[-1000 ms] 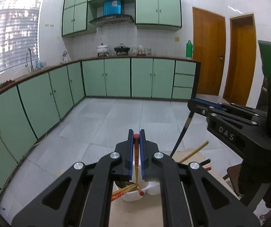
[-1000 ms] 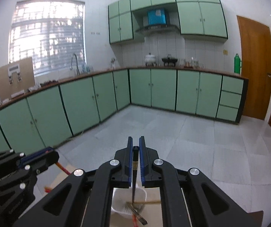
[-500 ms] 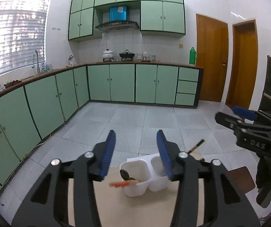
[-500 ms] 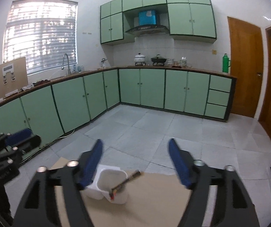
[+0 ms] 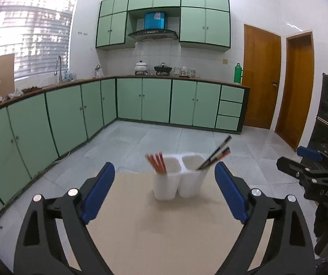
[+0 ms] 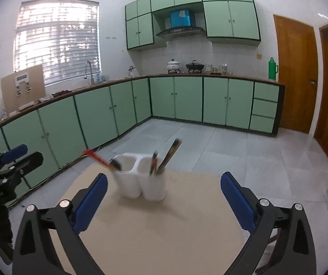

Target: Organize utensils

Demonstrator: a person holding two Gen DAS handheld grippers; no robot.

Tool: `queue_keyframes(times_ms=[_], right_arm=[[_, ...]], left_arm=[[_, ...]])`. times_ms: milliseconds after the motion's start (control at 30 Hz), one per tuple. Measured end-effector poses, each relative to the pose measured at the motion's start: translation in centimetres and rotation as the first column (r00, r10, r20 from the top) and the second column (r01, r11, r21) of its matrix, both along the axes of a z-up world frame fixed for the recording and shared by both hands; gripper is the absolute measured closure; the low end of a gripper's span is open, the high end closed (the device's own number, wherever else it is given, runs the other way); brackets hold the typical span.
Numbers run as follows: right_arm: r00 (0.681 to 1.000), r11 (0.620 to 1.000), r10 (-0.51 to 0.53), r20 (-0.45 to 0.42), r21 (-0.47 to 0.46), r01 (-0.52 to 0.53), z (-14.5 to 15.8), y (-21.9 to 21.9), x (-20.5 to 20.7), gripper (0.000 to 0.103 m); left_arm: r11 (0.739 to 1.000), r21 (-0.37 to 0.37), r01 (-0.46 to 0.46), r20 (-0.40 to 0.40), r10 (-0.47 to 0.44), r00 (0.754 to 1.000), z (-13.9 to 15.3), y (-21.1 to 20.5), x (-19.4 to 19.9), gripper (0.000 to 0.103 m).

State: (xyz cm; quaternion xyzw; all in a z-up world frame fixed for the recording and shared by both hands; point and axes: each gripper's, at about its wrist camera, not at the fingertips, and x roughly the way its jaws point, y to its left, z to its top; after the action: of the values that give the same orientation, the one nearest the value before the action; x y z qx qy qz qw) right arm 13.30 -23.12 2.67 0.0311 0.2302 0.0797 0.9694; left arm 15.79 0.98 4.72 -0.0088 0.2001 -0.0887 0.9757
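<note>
A white two-cup utensil holder [image 5: 179,177] stands on the tan table top [image 5: 164,233]. Red chopsticks [image 5: 156,163] stand in its left cup and dark chopsticks [image 5: 216,153] lean out of its right cup. In the right wrist view the holder [image 6: 141,178] holds a red utensil [image 6: 96,158] on the left and dark chopsticks [image 6: 169,153] on the right. My left gripper [image 5: 164,192] is open and empty, short of the holder. My right gripper [image 6: 164,199] is open and empty, also short of it.
The table top [image 6: 164,229] ends just past the holder, with grey tiled floor [image 5: 164,142] beyond. Green cabinets [image 5: 72,114] line the far and left walls. The right gripper [image 5: 310,174] shows at the left view's right edge; the left gripper [image 6: 5,167] at the right view's left edge.
Both grippers let go of their chopsticks, opened wide and drew back from the holder. The chopsticks now stand in the cups.
</note>
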Motion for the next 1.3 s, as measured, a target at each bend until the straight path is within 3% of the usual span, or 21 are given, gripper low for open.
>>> queue_keyframes(times_ms=[367, 600, 933, 1300], right_arm=[[0.998, 0.999, 0.050, -0.042, 0.000, -0.050, -2.0, 1.8, -6.2, 0.006], [0.997, 0.997, 0.078, -0.002, 0.023, -0.078, -0.2, 2.0, -9.2, 0.006], [0.994, 0.996, 0.084, 0.070, 0.025, -0.086, 2.7, 2.2, -11.8, 0.006], [0.991, 0.995, 0.098, 0.096, 0.025, -0.101, 3.4, 2.7, -13.0, 0.006]], left_arm=[[1.000, 0.015, -0.002, -0.026, 0.002, 1.000, -1.7, 0.1, -6.5, 0.014], [1.000, 0.015, 0.007, -0.018, -0.006, 1.000, -1.4, 0.4, -9.5, 0.014], [1.000, -0.005, 0.006, 0.061, -0.006, 0.998, 1.2, 0.2, -12.7, 0.014], [1.000, -0.001, 0.001, 0.098, 0.000, 0.995, 2.2, -0.1, -14.2, 0.014]])
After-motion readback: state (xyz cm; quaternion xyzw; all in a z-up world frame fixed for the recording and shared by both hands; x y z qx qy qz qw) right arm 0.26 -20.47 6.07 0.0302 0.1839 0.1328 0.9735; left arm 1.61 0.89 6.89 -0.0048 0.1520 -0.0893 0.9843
